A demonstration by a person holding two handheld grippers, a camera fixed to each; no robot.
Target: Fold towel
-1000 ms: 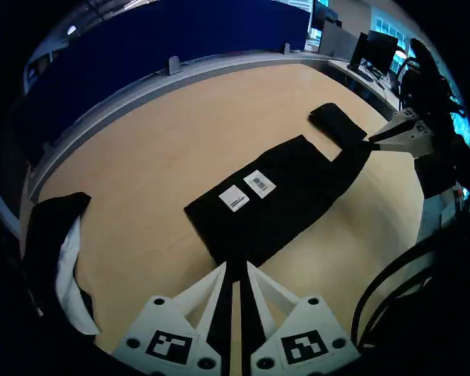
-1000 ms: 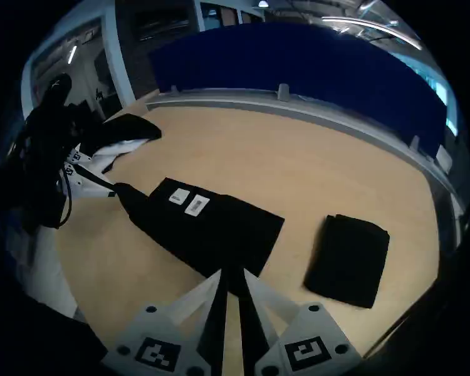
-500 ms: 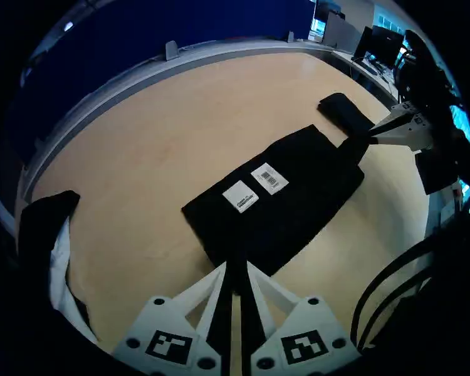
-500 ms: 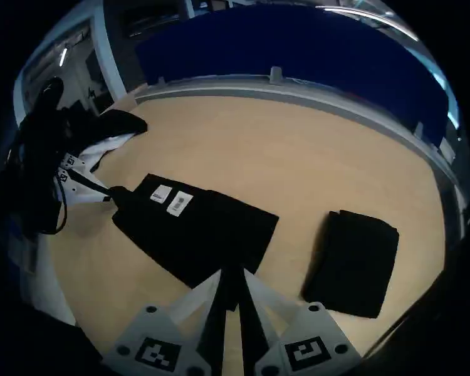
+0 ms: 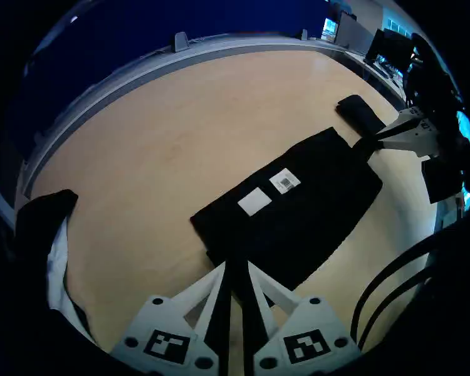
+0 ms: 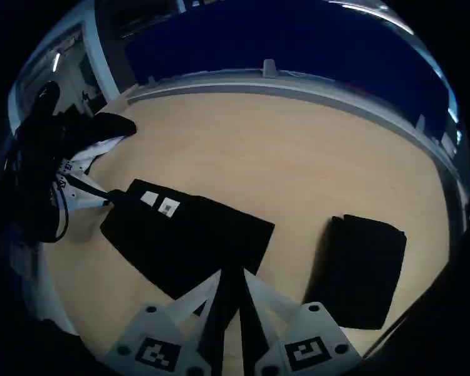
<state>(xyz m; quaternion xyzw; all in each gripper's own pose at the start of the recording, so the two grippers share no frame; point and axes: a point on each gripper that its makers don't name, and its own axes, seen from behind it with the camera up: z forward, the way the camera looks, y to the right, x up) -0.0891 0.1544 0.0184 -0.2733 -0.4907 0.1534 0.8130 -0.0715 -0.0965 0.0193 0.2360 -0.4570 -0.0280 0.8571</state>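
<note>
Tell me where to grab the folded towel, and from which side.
Probably its long edge facing the spread towel. The folded towel lies flat, a thick rectangle, so come low from the bare table gap between them, slide one finger under and pinch all layers.

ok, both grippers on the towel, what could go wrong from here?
1. The left gripper and right gripper each pinch only a corner of the black towel; a corner could slip out in the lift.
2. The folded towel lies close beside the right gripper's end; swinging cloth might drag it.
3. If the two ends move unevenly, the fold may land skewed.
</note>
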